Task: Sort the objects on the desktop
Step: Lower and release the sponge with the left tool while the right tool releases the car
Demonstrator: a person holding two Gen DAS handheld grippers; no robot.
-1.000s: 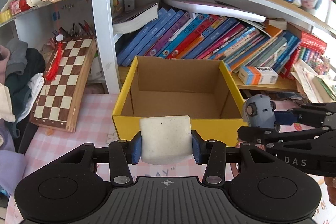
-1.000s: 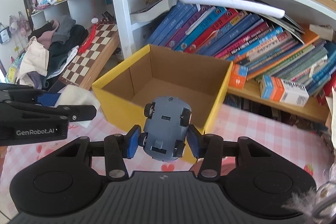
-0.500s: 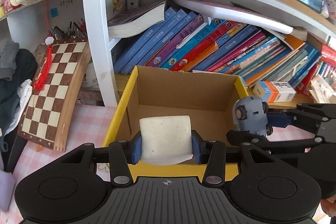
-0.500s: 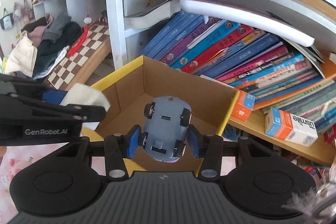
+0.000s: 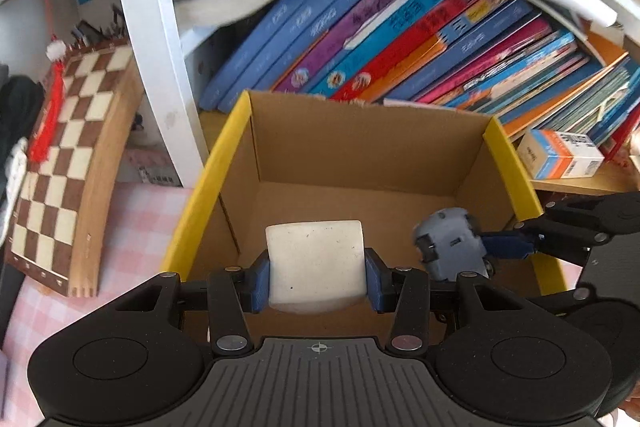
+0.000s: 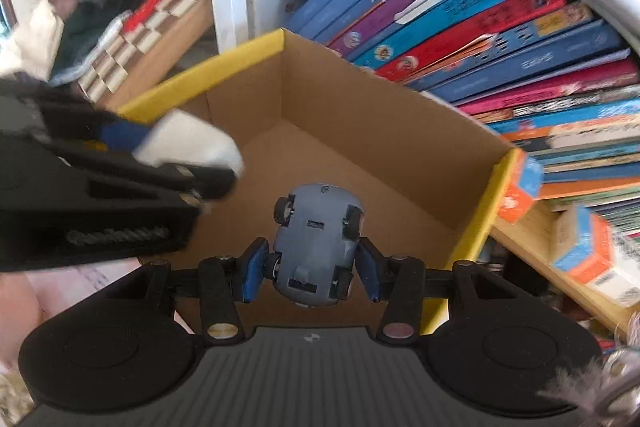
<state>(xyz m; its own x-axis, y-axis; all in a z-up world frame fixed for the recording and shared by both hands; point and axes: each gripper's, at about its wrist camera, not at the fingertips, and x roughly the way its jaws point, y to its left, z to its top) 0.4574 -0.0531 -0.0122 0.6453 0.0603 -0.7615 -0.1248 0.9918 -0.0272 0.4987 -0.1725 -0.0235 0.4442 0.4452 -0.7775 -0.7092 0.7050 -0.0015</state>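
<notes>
Two loads held above the open yellow-rimmed cardboard box [image 5: 508,163], each in its own claw. Left gripper [image 5: 317,279]: pads pinching the white, rounded-square foam-like block [image 5: 315,259] by its side faces; probably light, soft, slightly compressible. Right gripper [image 6: 311,267]: jaws closing on the small grey plastic toy car [image 6: 316,247], belly up, flanked at the wheels; rigid, smooth, liable to roll or slip; body sides the safer hold.

A pink checked tablecloth [image 5: 132,223] carries the yellow cardboard box [image 5: 208,183].
</notes>
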